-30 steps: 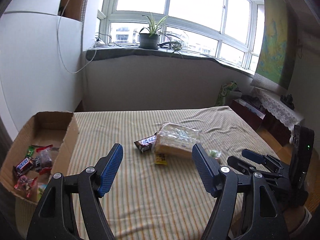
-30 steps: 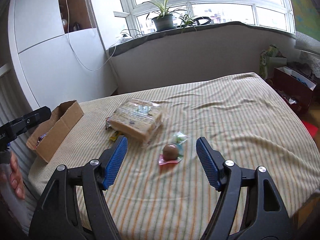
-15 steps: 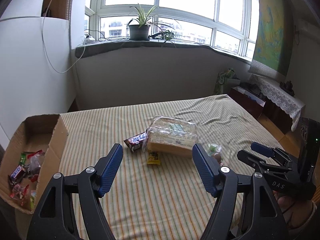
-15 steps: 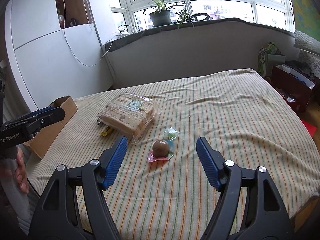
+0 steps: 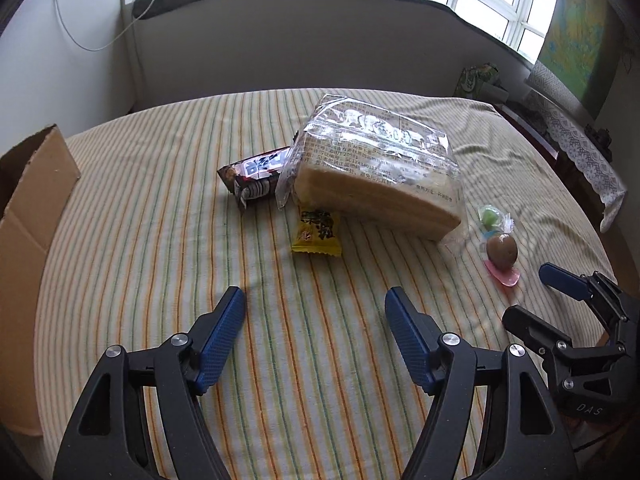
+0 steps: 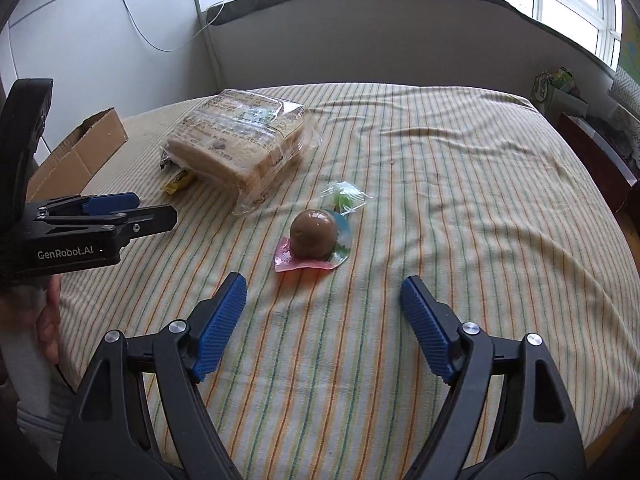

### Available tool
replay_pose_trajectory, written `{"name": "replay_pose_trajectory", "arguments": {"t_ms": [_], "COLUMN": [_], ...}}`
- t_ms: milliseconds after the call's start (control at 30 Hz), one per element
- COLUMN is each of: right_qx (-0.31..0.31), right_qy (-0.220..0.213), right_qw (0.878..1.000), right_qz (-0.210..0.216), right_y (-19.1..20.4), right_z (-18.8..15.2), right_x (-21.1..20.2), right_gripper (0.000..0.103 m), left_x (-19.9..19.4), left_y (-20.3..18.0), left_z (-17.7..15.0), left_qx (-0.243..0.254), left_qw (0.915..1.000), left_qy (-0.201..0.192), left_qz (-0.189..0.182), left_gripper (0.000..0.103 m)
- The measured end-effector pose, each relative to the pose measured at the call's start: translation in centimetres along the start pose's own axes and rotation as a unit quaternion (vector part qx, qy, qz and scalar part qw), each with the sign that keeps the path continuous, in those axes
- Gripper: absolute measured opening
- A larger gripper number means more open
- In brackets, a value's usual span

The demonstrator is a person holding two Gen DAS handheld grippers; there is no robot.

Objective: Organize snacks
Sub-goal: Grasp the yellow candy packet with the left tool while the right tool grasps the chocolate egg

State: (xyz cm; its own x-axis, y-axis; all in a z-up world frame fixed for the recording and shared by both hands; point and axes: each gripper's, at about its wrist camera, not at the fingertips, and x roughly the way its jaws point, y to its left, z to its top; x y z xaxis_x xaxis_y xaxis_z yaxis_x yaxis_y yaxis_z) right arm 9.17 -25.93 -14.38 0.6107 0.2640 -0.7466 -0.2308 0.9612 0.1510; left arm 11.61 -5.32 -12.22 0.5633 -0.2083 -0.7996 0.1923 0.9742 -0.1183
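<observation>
A bagged loaf of sliced bread [image 5: 376, 176] lies mid-table, also in the right wrist view [image 6: 240, 144]. A dark chocolate bar [image 5: 256, 174] and a yellow snack packet [image 5: 316, 232] lie beside it. A brown ball snack on a pink wrapper [image 6: 314, 236] and a green candy [image 6: 344, 198] lie to its right. My left gripper [image 5: 314, 312] is open and empty, just short of the yellow packet. My right gripper [image 6: 322, 296] is open and empty, just short of the brown ball.
A cardboard box [image 5: 28, 216] stands at the table's left edge, also visible in the right wrist view [image 6: 80, 152]. The table has a striped cloth [image 6: 460, 200]. A grey wall and window sill stand behind it. Furniture and bags stand at the right [image 5: 480, 80].
Both grippers have moved forward and tilted down toward the table. The snacks now appear much closer. The box has slid to the left edge of view.
</observation>
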Motion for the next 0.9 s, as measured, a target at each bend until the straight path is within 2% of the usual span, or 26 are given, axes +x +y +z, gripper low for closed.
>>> {"name": "replay_pose_trajectory", "arguments": {"t_ms": [67,267,333,367,433,500,733,900], "right_qx": [-0.007,-0.025,-0.027,-0.029,-0.031,-0.03,-0.016,0.001], "right_qy": [0.005,0.013,0.011,0.009,0.007,0.004,-0.014,-0.024], "right_qw": [1.0,1.0,0.999,0.999,0.999,0.999,1.0,1.0], "right_qz": [-0.004,-0.011,-0.012,-0.014,-0.011,-0.008,0.001,0.016], "right_y": [0.2,0.6,0.6,0.5,0.4,0.2,-0.1,-0.5], "right_z": [0.6,2.3,2.5,2.5,2.3,2.1,1.2,-0.2], "right_x": [0.3,1.4,1.6,1.7,1.7,1.7,0.1,-1.0], "right_gripper": [0.081,0.065,0.049,0.045,0.044,0.043,0.033,0.031], "left_x": [0.4,1.6,1.8,1.9,1.8,1.7,0.8,-1.5], "left_y": [0.2,0.3,0.7,0.7,0.8,1.2,2.0,2.0], "left_z": [0.6,2.2,2.5,2.6,2.5,2.4,1.6,-0.6], "left_qx": [-0.004,-0.005,-0.008,-0.006,0.0,-0.001,-0.01,-0.012], "left_qw": [1.0,0.9999,0.9998,0.9999,0.9999,0.9999,0.9992,0.9988], "left_qy": [0.004,0.007,0.0,-0.003,-0.009,-0.013,-0.019,-0.025], "left_qz": [-0.006,-0.014,-0.019,-0.015,-0.01,-0.008,-0.034,-0.04], "left_gripper": [0.072,0.072,0.069,0.061,0.048,0.026,0.025,0.025]}}
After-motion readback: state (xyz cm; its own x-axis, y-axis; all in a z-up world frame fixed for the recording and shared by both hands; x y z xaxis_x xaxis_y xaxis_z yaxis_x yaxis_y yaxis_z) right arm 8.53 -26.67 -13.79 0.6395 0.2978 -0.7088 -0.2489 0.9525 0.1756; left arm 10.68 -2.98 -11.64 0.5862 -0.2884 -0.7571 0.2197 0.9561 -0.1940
